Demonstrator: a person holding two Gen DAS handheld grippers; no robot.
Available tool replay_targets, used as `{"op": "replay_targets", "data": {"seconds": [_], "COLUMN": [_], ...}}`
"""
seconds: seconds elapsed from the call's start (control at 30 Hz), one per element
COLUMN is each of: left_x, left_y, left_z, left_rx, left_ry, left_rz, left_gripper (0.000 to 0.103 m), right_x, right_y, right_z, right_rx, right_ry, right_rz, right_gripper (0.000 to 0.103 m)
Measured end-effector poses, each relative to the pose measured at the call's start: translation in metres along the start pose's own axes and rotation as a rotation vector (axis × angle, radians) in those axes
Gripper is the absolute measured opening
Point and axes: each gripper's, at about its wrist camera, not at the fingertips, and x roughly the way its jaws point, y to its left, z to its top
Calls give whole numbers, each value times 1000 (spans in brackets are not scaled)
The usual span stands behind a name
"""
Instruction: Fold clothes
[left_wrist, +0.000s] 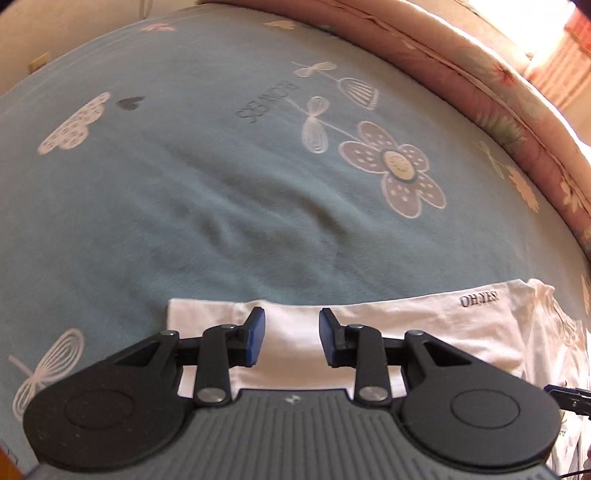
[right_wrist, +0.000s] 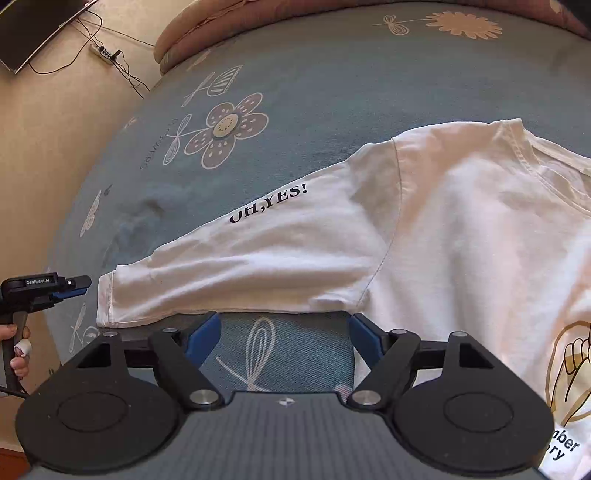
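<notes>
Two spread, empty tools (left_wrist: 291, 334) (right_wrist: 284, 341) above white "OH,YES!" shirt (right_wrist: 424, 229), left one labelled "GenRobot.AI".

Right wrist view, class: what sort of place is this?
Probably a home bedroom: a white T-shirt lies on a bed's blue flowered cover, with a power strip on the floor.

- The shirt (right_wrist: 443, 229) is white, with black letters on the sleeve.
- The bedsheet (left_wrist: 184, 177) is blue-grey, with pale flower drawings.
- The tongs (right_wrist: 284, 343) are black with blue pads.
</notes>
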Motion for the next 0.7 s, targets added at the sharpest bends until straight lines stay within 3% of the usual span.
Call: {"op": "replay_targets", "data": {"seconds": [0.17,0.33,0.5,0.57,0.7], "left_x": [61,118,178,199,228], "left_y": [-113,-203,-251,-262,-270], "left_z": [37,49,70,75,82], "left_rx": [263,392,501,521,481], "left_ry": [56,227,355,496,680], "left_rz": [-274,-554,-632,-693,-778], "left_gripper": [36,46,52,59,64], "right_x": [-6,-15,-30,-36,-38], "right_y": [-6,-10,-20,-30,-54], "right_z": [-5,-8,-15,-19,-28], "right_rx": [26,10,-1,20,108], "right_ry": [-9,-27,-59,-74,-89], "right_rz": [-2,-12,-48,-60,-95], "right_gripper": [81,81,82,83,84]}}
